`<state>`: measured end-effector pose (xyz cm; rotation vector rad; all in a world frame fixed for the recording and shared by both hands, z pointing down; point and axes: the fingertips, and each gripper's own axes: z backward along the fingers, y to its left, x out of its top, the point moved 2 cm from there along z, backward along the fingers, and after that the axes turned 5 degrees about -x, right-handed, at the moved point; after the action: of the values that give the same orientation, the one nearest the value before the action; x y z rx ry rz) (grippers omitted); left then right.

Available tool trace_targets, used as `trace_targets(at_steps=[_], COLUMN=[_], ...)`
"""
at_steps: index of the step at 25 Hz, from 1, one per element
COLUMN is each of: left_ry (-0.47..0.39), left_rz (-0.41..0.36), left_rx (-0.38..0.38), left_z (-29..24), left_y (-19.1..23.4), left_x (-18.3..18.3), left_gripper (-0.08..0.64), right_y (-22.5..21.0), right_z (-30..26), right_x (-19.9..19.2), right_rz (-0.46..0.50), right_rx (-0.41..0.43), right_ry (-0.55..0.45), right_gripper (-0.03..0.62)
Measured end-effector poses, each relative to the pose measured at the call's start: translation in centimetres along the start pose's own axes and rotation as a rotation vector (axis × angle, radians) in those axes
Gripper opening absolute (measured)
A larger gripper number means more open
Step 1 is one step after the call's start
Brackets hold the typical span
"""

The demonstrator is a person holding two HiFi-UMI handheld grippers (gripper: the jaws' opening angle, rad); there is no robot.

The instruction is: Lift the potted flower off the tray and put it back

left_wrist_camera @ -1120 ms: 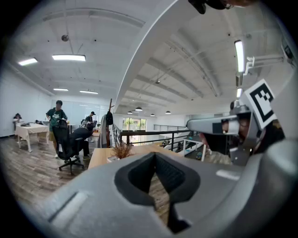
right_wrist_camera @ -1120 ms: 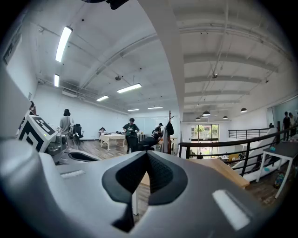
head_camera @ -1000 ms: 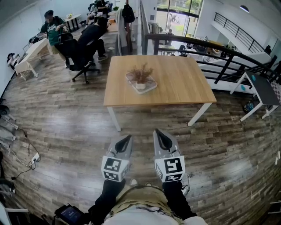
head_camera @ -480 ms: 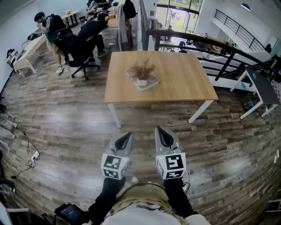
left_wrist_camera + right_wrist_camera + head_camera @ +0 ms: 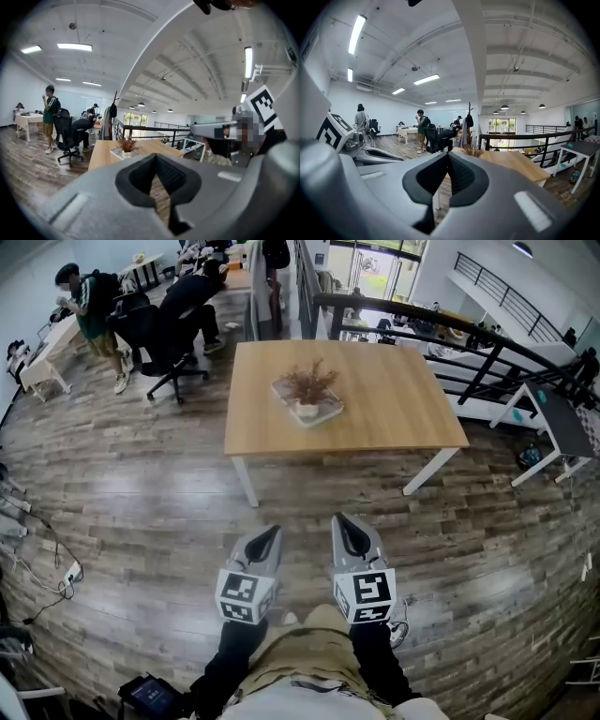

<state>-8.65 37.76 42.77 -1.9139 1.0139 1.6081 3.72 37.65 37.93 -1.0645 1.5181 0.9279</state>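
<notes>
– Since a second ago, what has moved?
– Seen from the head view, the surface [image 5: 394,409] now looks a little larger and sits higher in the picture. The standing person [image 5: 80,296] at 10 o'clock has shifted further left. Both grippers show at about the same spot as before.
– Where is the potted flower?
– The potted flower [image 5: 307,390] stands upright in the tray [image 5: 328,414], with brown dried stems above a small white pot. The tray lies on the surface, slightly toward 9 o'clock from its middle. From the grippers it is at 12 o'clock and well apart, with wooden floor [image 5: 141,521] between.
– And the grippers?
– The left gripper [image 5: 267,540] has its jaws together, and its own view shows the pads meeting with nothing between them. The right gripper [image 5: 345,532] is the same, closed and empty. They hang side by side, near each other but apart, both pointing toward 12 o'clock.
– What else is around?
– A seated person [image 5: 192,296] leans forward in a black office chair [image 5: 159,338] at 11 o'clock. A dark railing [image 5: 450,324] runs behind the surface from 12 to 2 o'clock. A small dark-topped desk [image 5: 562,423] stands at 3 o'clock.
</notes>
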Motion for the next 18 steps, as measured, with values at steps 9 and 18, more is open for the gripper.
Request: trace_targets(at_steps=[9,18], left_ry=[0.030,0.030], left_rz=[0.040,0.032], left_rx=[0.019,0.040], left_z=[-1.0,-9.6], left_y=[4.4,9.6], left_x=[-1.5,0.1], left_gripper=[0.002,0.002], right_y=[0.6,-4.8], right_z=[-4.3,-14.0], right_x=[-1.3,-1.5], right_rz=[-0.013,-0.036], right_rx=[-0.013,-0.010], right_ry=[0.038,0.037], right_gripper=[0.005,0.005])
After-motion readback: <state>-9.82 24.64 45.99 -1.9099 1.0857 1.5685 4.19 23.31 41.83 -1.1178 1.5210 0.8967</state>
